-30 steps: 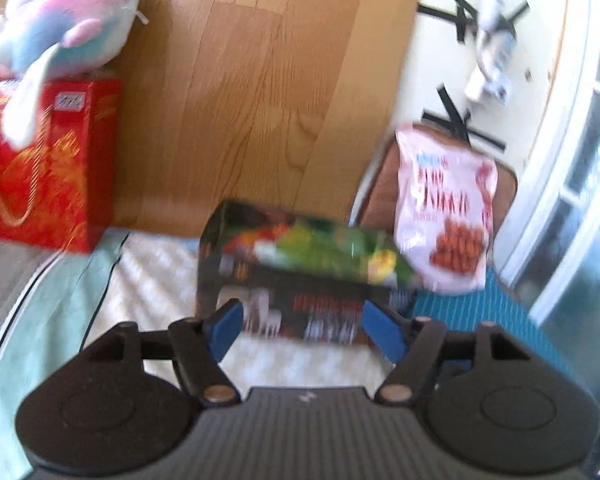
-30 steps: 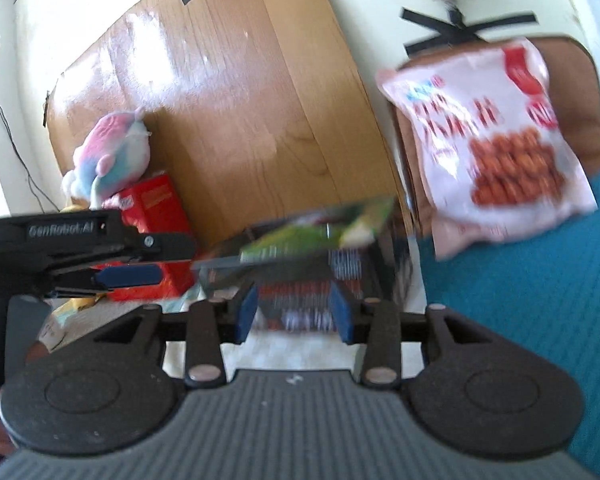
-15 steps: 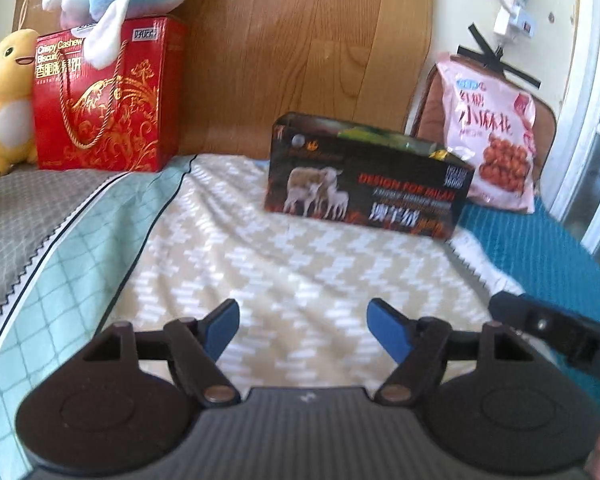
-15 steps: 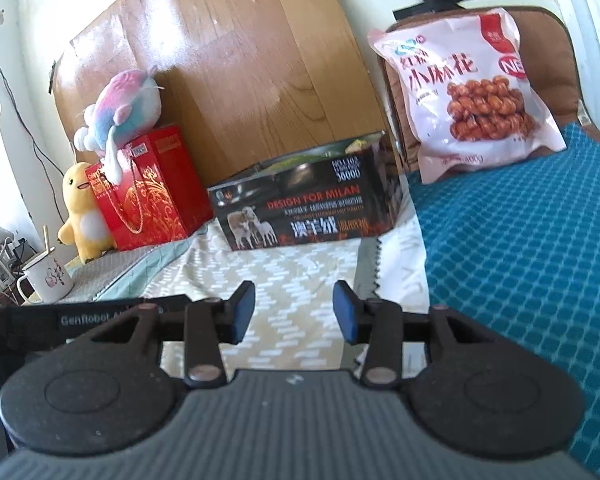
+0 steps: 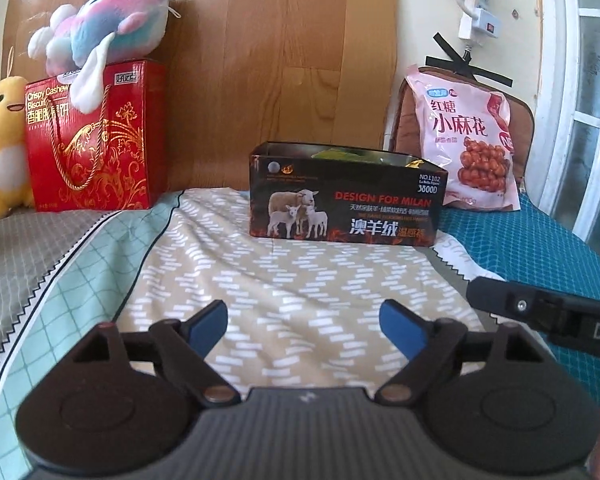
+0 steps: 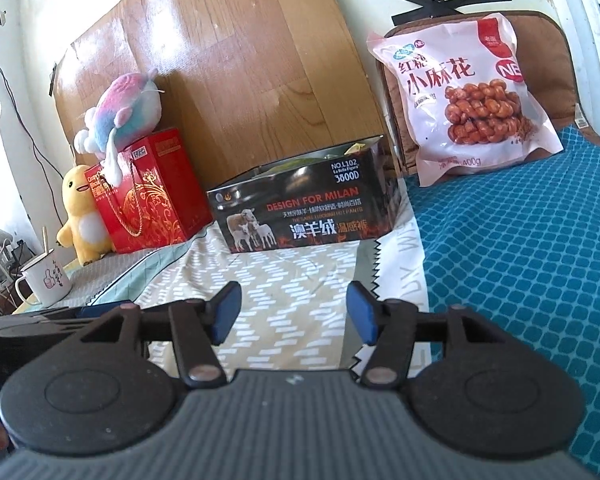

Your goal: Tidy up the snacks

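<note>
A black open-topped box (image 5: 346,194) with sheep printed on it stands on the bed near the wooden headboard; green and yellow snack packets show inside it. It also shows in the right wrist view (image 6: 300,206). A pink snack bag (image 5: 470,140) (image 6: 466,98) leans on a brown cushion to the box's right. My left gripper (image 5: 304,326) is open and empty, well back from the box. My right gripper (image 6: 294,312) is open and empty, also back from the box. The right gripper's body (image 5: 548,312) shows in the left wrist view.
A red biscuit gift box (image 5: 94,138) with a pink-blue plush (image 5: 104,32) on top stands at the left by a yellow plush (image 5: 0,140). A white mug (image 6: 46,280) sits at the far left. A teal blanket (image 6: 520,240) covers the right side.
Both grippers have pulled back from right over the box to well in front of it and stand level. The box stays in place.
</note>
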The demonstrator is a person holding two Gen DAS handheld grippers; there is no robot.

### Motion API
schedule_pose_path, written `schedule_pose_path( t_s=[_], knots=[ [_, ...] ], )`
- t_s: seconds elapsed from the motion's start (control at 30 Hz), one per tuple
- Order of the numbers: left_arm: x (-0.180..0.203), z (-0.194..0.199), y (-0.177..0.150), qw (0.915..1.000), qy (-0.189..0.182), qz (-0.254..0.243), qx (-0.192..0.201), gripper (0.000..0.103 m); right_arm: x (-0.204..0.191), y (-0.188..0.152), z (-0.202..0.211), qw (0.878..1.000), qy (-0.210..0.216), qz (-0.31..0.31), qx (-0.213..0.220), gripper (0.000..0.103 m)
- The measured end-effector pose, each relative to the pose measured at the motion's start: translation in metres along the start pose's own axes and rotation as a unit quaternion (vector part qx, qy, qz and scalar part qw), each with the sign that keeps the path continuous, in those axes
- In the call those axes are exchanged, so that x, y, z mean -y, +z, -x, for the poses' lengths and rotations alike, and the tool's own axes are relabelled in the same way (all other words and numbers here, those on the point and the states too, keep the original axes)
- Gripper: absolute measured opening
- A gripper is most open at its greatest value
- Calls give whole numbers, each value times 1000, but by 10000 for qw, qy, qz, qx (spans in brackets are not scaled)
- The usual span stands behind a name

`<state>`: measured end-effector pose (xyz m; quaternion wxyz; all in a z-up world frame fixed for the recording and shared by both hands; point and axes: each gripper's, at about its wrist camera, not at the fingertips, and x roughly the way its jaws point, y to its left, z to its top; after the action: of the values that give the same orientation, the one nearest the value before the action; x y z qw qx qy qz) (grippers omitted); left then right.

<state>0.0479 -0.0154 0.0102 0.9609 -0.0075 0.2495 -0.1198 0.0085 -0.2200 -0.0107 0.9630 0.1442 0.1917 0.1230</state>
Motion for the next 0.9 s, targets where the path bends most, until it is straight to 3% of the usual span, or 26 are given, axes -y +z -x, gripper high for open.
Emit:
schedule_pose_path(
  t_s=[0.13,0.6,0.9],
  knots=[
    [-5,0,0,9999,74,141,0,94,0,0,1,10000,1,-3,29,62],
    [-8,0,1,9990,402,213,18,103,0,0,3,10000,17,-12,75,70],
    [-15,-5,2,9969,661,400,-169,103,0,1,4,9999,12,-20,100,73]
  ],
)
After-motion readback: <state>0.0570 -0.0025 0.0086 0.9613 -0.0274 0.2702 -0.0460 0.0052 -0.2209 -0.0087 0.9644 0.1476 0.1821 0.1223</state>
